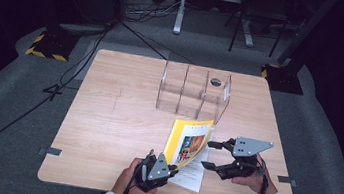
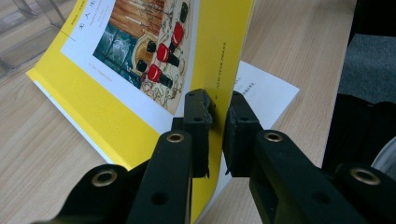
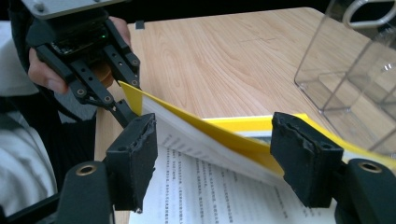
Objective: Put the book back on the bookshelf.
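Item: yellow-covered book [image 1: 188, 144], on the near right part of a wooden table [image 1: 121, 120], just in front of a clear plastic organizer [image 1: 193, 92] with upright dividers.

Condition: lying open, white printed pages [image 1: 191, 174] flat on the table, yellow front cover lifted and standing steeply, picture side turned to the left and toward the near edge.

Left gripper [image 1: 163, 166]: at the near lower corner of the raised cover, held in the person's left hand [image 1: 128, 184]. Jaws together and clamped on the cover's edge; in the left gripper view [image 2: 218, 133] both black pads pressed flat on either face of the thin yellow sheet, picture side left, plain yellow inner side right. Seen from the right gripper view too [image 3: 119, 105], fingertips pinching the yellow corner.

Right gripper [image 1: 212, 155]: just to the right of the book, above the open pages, held in the person's right hand [image 1: 254, 181]. Jaws wide apart, nothing between the pads. In the right gripper view [image 3: 215, 158] the lifted cover and printed page lie beyond the two spread pads, untouched by either.

Surroundings: grey carpet [image 1: 15, 122] around the table, black cables [image 1: 79, 59] trailing across it at left.
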Demonstrator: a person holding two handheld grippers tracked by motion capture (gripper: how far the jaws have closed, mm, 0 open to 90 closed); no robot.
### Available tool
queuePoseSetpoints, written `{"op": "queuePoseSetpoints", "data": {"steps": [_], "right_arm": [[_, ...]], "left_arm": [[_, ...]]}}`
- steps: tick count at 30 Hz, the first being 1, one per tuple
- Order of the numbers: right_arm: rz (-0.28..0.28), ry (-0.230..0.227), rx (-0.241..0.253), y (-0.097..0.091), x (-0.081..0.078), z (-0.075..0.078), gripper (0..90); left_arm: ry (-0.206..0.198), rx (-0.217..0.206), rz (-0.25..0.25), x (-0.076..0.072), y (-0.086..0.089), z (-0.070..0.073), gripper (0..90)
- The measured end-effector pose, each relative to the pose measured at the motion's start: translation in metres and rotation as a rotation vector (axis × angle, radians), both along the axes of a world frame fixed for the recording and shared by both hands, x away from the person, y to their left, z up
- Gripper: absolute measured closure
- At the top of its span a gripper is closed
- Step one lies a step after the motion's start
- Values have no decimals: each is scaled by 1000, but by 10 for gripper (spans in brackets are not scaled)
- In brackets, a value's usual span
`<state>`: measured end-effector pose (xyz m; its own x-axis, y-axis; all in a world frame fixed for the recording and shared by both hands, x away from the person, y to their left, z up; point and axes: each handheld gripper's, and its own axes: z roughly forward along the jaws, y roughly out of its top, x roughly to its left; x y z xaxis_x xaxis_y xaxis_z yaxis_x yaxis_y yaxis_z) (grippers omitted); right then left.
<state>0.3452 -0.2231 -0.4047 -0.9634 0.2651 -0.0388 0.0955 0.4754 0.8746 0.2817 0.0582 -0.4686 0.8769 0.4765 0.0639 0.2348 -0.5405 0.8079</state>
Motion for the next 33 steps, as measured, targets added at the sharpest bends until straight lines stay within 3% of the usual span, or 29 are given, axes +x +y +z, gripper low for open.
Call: {"op": "queuePoseSetpoints", "data": {"steps": [7,10,14,17,21,24,27,30,33], "right_arm": [[110,-34,-52,17,4,6,312],[153,-33,-109,25,8,2,304],[191,-10,-178,34,15,-7,304],[187,-4,-236,39,19,-14,319],[198,3,-273,44,19,-22,335],[139,-49,-330,50,20,-32,429],[85,-63,-361,56,23,-40,494],[78,-108,-373,61,20,-49,606],[81,-126,-333,62,19,-51,683]], "left_arm": [[-1,26,-20,-1,-3,-2,819],[7,21,-27,0,1,0,824],[9,57,-36,0,12,0,826],[18,38,-26,0,26,1,827],[27,25,-16,3,43,4,826],[49,25,-20,6,58,1,807],[59,26,-23,8,72,-1,796],[65,25,-8,12,84,0,786],[74,11,4,16,92,1,771]]}}
